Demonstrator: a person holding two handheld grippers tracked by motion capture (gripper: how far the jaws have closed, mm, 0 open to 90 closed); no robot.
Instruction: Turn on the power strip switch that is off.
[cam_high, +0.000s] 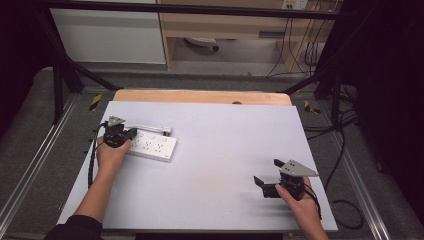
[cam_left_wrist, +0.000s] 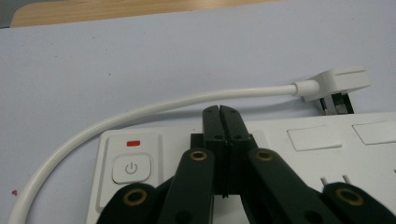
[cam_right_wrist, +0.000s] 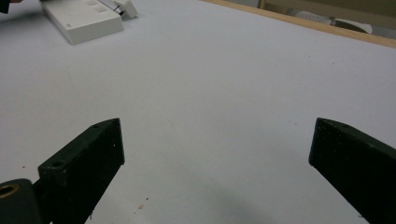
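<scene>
A white power strip (cam_high: 152, 145) lies at the left of the white tabletop, its white cable (cam_left_wrist: 154, 108) curving back to a white plug (cam_left_wrist: 338, 84) lying beside it. My left gripper (cam_high: 131, 134) hovers over the strip's switch end, jaws shut together with nothing between them. In the left gripper view the closed tips (cam_left_wrist: 219, 112) sit just right of the power button (cam_left_wrist: 131, 168), which has a red indicator (cam_left_wrist: 133, 143) above it. My right gripper (cam_high: 267, 177) rests near the table's front right, jaws wide open over bare surface, and the strip (cam_right_wrist: 84, 18) shows far off.
The white tabletop (cam_high: 225, 150) has a wooden strip (cam_high: 200, 96) along its far edge. A black frame (cam_high: 65, 70) surrounds the table, with cables (cam_high: 345, 150) trailing on the floor at right. A wooden shelf unit (cam_high: 225, 30) stands beyond.
</scene>
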